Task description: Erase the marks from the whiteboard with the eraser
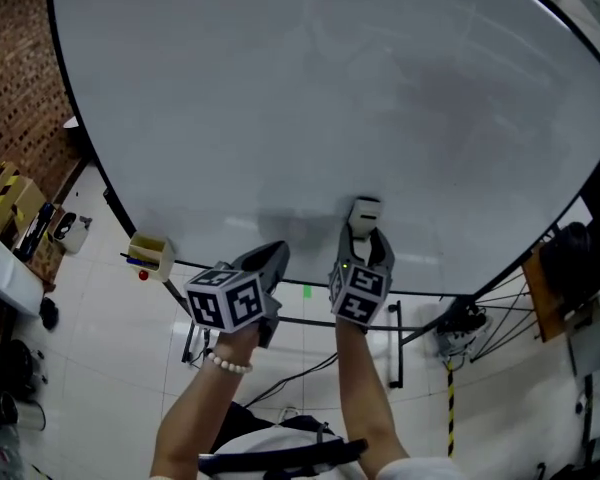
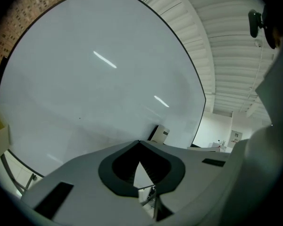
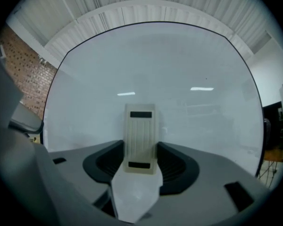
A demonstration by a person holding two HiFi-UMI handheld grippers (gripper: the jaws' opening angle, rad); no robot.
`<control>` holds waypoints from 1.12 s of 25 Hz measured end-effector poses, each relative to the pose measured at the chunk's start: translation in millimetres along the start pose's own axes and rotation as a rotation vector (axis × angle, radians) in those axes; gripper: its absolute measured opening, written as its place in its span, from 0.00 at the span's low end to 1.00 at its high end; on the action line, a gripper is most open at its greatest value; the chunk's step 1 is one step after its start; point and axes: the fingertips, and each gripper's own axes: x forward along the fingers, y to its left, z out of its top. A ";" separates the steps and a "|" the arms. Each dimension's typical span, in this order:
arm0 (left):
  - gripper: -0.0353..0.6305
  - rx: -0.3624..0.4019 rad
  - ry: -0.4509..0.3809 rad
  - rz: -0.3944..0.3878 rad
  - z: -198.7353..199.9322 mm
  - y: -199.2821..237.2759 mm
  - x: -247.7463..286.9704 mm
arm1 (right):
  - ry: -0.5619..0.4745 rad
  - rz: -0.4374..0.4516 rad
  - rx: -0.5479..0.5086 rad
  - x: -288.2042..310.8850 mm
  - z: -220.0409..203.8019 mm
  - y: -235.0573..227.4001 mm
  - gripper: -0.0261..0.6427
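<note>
Cream rectangular plastic eraser [image 1: 365, 215] pinched in right tongs [image 1: 366, 238], long axis along the jaws, free end pointing up the large white whiteboard [image 1: 330, 98], near its lower edge. Ribbed back and two dark slots seen only in right gripper view. Left tongs [image 1: 272, 260] pressed together, empty.
</note>
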 end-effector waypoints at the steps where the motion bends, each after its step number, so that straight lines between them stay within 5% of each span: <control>1: 0.04 -0.001 -0.007 0.011 2.6 4.6 -4.6 | 0.003 0.008 -0.002 1.3 -0.8 7.1 0.41; 9: 0.04 0.007 -0.050 0.015 32.3 50.3 -42.0 | -0.011 -0.014 0.001 6.5 0.2 54.7 0.41; 28: 0.04 -0.004 -0.005 -0.059 102.2 195.5 -155.8 | -0.012 -0.108 -0.024 24.5 -0.4 240.9 0.41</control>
